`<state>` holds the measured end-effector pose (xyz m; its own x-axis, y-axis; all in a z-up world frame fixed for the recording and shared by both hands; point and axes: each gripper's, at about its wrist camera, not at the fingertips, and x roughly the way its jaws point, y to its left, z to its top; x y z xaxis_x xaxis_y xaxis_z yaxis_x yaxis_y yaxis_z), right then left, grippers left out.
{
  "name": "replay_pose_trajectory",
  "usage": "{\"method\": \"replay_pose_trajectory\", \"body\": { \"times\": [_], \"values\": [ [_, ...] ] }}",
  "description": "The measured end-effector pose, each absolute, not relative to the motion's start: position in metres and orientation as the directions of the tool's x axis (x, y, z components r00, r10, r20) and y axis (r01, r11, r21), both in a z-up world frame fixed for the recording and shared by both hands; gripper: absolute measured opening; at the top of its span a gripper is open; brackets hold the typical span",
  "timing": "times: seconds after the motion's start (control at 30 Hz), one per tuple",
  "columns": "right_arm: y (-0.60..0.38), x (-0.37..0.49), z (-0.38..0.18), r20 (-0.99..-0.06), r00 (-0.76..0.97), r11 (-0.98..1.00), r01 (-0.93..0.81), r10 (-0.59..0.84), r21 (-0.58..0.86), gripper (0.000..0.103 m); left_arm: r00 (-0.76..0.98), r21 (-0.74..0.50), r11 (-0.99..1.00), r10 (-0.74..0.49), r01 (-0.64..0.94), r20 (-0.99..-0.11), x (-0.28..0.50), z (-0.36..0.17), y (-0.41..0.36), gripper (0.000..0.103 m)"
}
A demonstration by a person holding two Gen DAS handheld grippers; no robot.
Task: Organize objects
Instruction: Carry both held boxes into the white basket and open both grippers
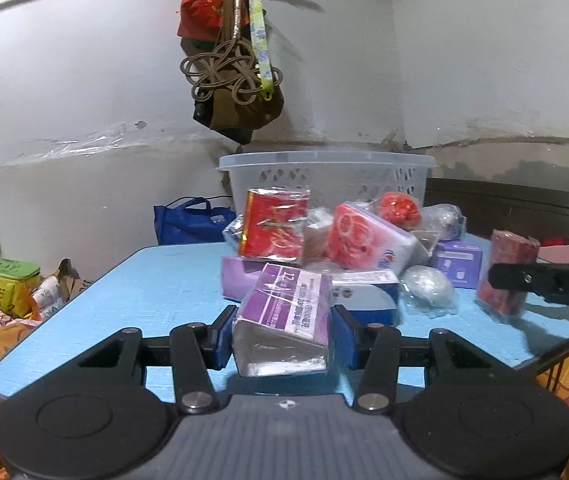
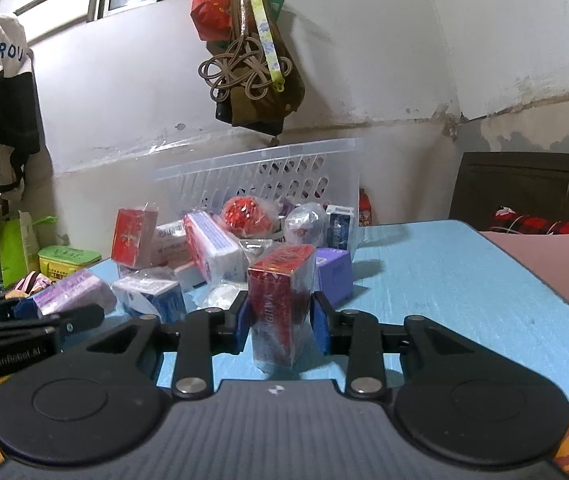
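My left gripper is shut on a purple box wrapped in clear film, held just above the blue table. My right gripper is shut on a red box in clear film, upright near the table's front. Behind them lies a pile of wrapped items: a red packet, a pink-and-white tissue pack, a red ball, small purple boxes. A clear plastic basket stands at the table's far edge; it also shows in the right wrist view.
Bags and a knotted cord hang on the wall above the basket. A blue bag and a green tin sit left of the table. A dark headboard stands at right. The table's right part is bare.
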<state>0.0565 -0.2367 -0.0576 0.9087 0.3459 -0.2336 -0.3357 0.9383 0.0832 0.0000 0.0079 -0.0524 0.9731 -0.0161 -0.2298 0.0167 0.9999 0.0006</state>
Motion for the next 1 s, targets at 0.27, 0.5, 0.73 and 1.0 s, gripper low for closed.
{"method": "replay_pose_trajectory", "body": {
  "times": [0.27,0.5,0.73,1.0],
  "values": [
    [-0.238,0.051,-0.053,-0.22,0.91,0.936,-0.345,0.352,0.073,0.035,0.979,0.006,0.999,-0.038,0.04,-0.202,-0.003,-0.046,0.013,0.053],
    [-0.246,0.051,-0.042,-0.203,0.909,0.931,-0.355,0.364,0.08,0.035,0.98,-0.017,0.999,-0.035,0.033,-0.198,0.001,-0.034,0.025,0.053],
    [-0.254,0.056,-0.03,-0.178,0.915,0.932,-0.354,0.362,0.079,0.035,0.982,-0.041,0.999,-0.035,0.028,-0.185,0.006,-0.022,0.036,0.053],
    [-0.255,0.068,0.0,-0.136,0.924,0.934,-0.358,0.357,0.021,0.035,0.983,-0.037,0.995,-0.097,0.093,-0.157,0.019,0.007,0.045,0.053]
  ]
}}
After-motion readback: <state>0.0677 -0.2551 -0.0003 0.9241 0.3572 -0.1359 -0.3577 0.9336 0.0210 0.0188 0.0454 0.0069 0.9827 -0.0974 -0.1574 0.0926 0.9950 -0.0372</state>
